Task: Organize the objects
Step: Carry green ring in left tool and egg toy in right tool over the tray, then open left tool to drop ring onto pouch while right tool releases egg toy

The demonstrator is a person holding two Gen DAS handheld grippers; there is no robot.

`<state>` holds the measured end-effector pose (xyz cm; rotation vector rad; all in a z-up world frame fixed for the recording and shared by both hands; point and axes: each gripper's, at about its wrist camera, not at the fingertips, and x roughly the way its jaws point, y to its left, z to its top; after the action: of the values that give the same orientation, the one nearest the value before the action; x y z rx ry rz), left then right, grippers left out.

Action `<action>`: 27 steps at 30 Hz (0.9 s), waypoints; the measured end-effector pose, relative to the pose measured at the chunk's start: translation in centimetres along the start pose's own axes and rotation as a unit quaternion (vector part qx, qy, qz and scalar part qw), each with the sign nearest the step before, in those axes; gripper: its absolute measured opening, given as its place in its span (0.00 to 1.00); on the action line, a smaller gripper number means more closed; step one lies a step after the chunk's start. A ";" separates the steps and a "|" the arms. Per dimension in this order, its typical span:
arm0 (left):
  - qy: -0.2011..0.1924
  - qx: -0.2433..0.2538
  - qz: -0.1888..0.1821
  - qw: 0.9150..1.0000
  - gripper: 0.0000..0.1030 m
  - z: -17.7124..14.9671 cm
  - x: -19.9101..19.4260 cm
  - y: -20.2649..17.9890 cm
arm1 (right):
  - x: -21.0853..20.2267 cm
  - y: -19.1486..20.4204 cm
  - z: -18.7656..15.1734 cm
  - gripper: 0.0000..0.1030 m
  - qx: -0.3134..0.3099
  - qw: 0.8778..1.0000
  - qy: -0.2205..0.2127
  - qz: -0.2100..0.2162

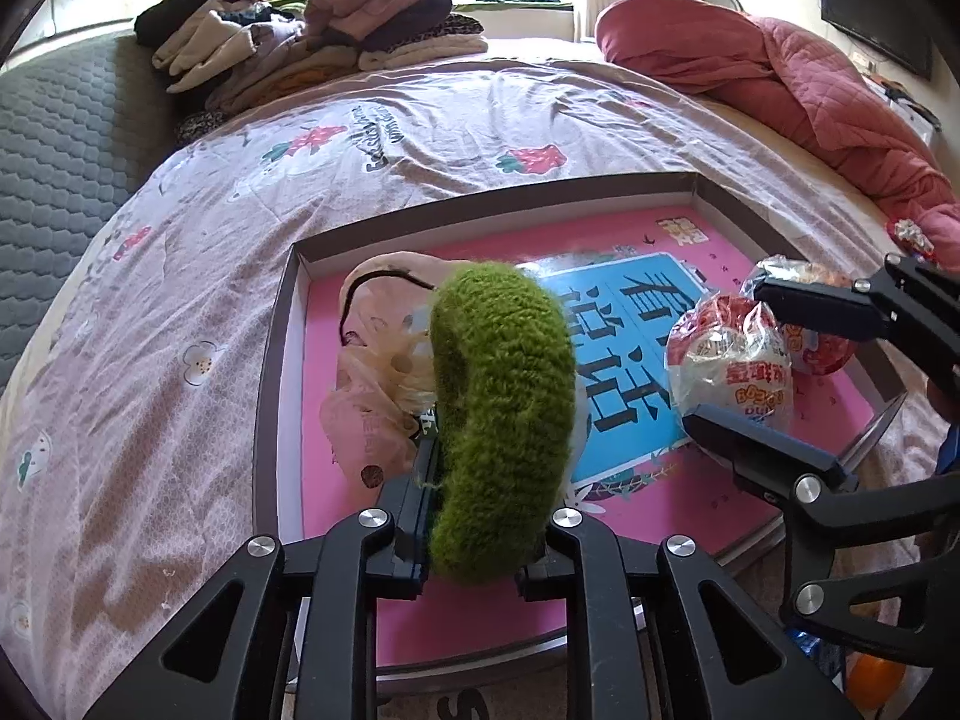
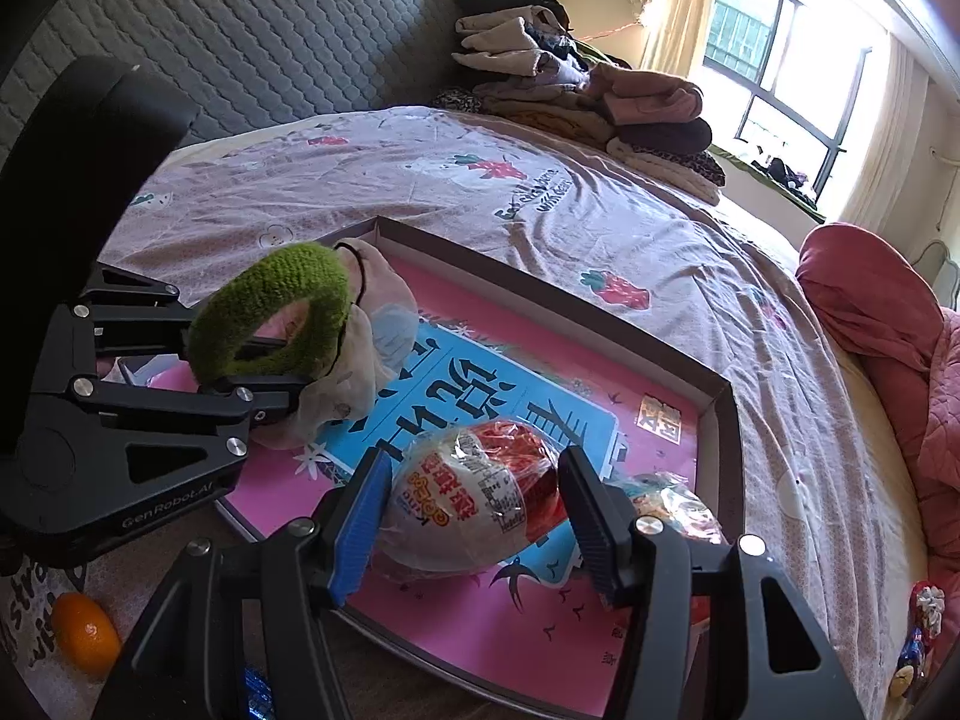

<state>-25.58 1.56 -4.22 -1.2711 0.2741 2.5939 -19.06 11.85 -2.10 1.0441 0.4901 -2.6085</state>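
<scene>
A shallow box tray (image 1: 480,204) (image 2: 540,300) with a pink and blue printed bottom lies on the bed. My left gripper (image 1: 492,462) (image 2: 288,369) is shut on a fuzzy green scrunchie (image 1: 504,396) (image 2: 270,282), held over the tray's left end. Just behind it, a pale pink cloth bundle (image 1: 372,360) (image 2: 384,300) with a thin black hair tie rests in the tray. My right gripper (image 2: 474,468) (image 1: 729,354) is shut on a plastic-wrapped red and white egg-shaped snack (image 2: 480,492) (image 1: 732,354) low over the tray's right part. A second wrapped egg (image 2: 672,504) (image 1: 822,354) lies beside it.
Stacked folded clothes (image 1: 312,42) sit at the far side of the strawberry-print bedsheet (image 1: 180,300). A red quilt (image 1: 780,78) is heaped at the right. An orange (image 2: 84,636) lies near the tray's front left corner. Small wrapped sweets (image 2: 924,606) lie at the right edge.
</scene>
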 end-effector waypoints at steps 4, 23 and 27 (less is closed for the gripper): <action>0.004 0.002 0.001 1.000 0.25 0.0 0.0 -0.1 | 0.1 0.0 0.1 0.56 0.002 1.000 0.003 -0.005; 0.022 0.000 0.006 1.000 0.61 0.0 -0.9 0.0 | -1.2 -1.1 0.5 0.61 0.018 1.000 0.000 -0.009; 0.031 -0.007 -0.012 0.999 0.62 0.6 -1.5 0.0 | -1.9 -2.1 0.8 0.62 0.031 0.999 -0.009 -0.011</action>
<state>-25.14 1.54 -2.68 -1.3519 0.2491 2.5444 -18.98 13.64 0.25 1.0405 0.4208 -2.6663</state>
